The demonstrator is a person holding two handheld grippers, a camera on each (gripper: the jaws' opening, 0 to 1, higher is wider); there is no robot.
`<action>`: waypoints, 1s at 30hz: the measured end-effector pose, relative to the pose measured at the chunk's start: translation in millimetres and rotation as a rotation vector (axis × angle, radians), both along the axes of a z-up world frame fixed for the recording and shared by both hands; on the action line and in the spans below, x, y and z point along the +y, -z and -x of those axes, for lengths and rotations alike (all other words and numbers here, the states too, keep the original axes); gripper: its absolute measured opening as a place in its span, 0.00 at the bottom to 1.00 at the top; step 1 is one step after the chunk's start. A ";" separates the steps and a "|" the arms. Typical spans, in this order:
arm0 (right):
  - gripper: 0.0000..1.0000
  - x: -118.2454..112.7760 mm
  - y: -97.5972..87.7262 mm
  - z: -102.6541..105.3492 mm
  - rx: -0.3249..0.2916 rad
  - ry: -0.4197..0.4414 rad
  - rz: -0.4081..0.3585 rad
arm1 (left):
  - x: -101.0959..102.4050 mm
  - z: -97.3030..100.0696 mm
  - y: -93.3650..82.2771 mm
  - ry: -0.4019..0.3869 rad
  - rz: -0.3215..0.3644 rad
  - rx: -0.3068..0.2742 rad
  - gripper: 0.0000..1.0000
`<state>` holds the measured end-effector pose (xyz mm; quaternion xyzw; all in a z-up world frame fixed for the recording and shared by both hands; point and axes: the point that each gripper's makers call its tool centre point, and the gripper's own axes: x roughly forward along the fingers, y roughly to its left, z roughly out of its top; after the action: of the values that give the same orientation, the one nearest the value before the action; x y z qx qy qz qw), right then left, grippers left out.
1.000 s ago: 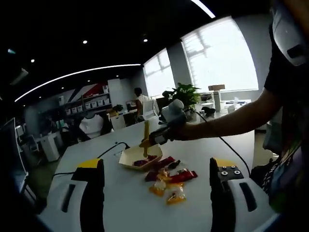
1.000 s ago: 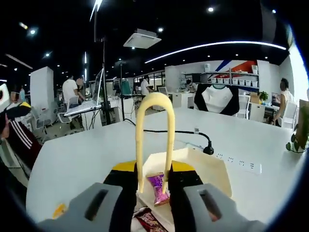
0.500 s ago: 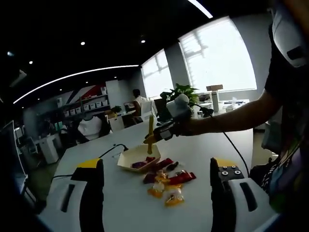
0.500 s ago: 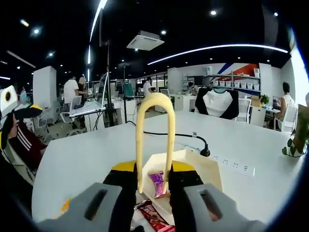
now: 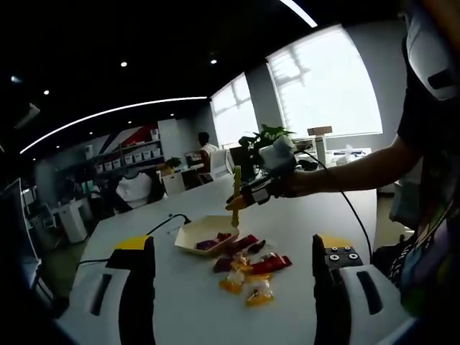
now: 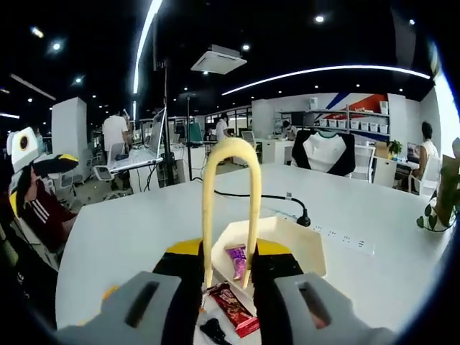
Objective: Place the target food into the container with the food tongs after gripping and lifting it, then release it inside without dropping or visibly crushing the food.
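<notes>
Looks like the end of one drop, with the next pick still to do. Clamped in the right gripper: the yellow tongs, pinched narrow, with no food seen in them, though too small in the left gripper view to be sure. Lying in the cream tray: a purple snack, flat and not squashed as far as can be told. Just beside the tray, on the white table, a red packet, and more snacks in a loose pile close to the tray's near side. Held up above the table past the tray's edge in the left gripper view, not touching anything. Next move, at a guess: swing over to the pile, go down on one snack, let the tongs open a bit, then squeeze softly so nothing gets crushed, lift, and carry it over the tray. Off to the side, the left gripper, gaping wide with nothing in it, well apart from the food. Different from a second ago: back then, tongs reaching down into the tray right over the purple snack; now lifted up and pulled away, with the snack left behind inside.
</notes>
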<state>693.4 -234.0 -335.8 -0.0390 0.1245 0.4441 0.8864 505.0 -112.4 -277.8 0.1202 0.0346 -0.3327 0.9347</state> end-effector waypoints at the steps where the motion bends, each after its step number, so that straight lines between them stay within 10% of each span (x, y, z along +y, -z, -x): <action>1: 0.21 -0.8 -0.2 0.4 0.002 0.003 -0.006 | -0.1 0.1 -0.1 0.000 0.000 -0.001 0.96; 30: 0.22 -20.3 44.7 35.1 0.041 -0.022 0.092 | -4.2 5.4 0.3 0.013 -0.009 0.003 0.95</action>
<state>658.3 -254.3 -380.5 -0.0721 0.1624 0.4484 0.8760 499.5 -116.6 -278.1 0.1240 0.0367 -0.3389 0.9319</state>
